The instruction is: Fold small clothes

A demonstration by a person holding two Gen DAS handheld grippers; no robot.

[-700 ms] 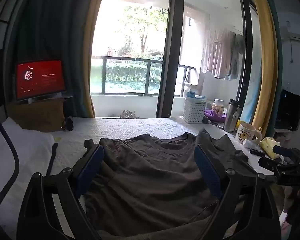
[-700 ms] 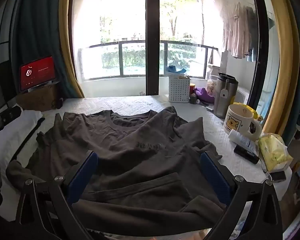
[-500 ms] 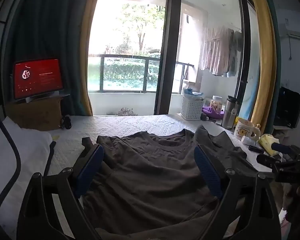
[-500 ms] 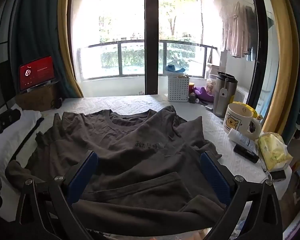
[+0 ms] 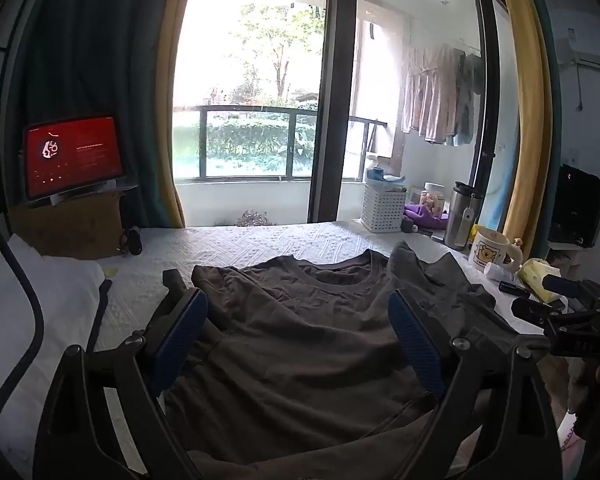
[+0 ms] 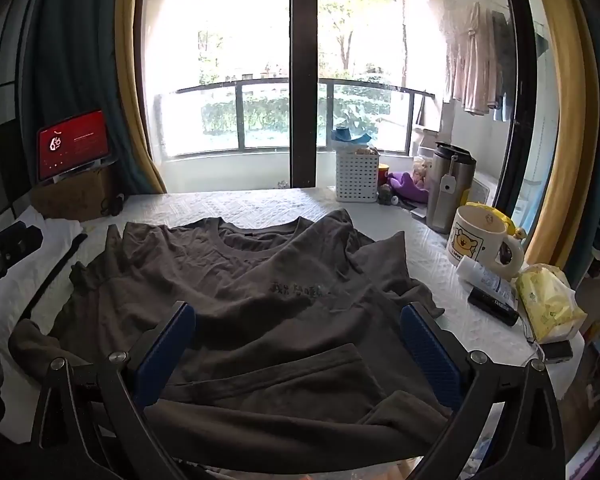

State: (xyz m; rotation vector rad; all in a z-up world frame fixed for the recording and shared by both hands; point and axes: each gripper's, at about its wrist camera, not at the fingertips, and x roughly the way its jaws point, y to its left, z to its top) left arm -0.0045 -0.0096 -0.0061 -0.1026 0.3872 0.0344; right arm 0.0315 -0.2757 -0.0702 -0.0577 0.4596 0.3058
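Observation:
A dark grey T-shirt [image 5: 300, 344] lies spread and rumpled on the white quilted table [image 5: 236, 244], neck hole toward the window. It also shows in the right wrist view [image 6: 260, 312], with small printed text on the chest and its near hem bunched. My left gripper [image 5: 298, 320] is open and empty, held just above the shirt's left half. My right gripper [image 6: 298, 332] is open and empty, over the shirt's near right part. The right gripper's body shows at the right edge of the left wrist view [image 5: 560, 312].
A bear mug [image 6: 480, 240], steel tumbler [image 6: 448, 188], white basket [image 6: 356, 176], tissue pack [image 6: 548, 300] and black tube [image 6: 492, 306] stand along the table's right side. Folded white cloth [image 5: 28, 304] lies left. A red-screen tablet [image 5: 72, 156] sits on a box at back left.
The left gripper has drifted slightly, so the shirt sits a little lower and farther in its view. The right view is almost unchanged. Both grippers stay open.

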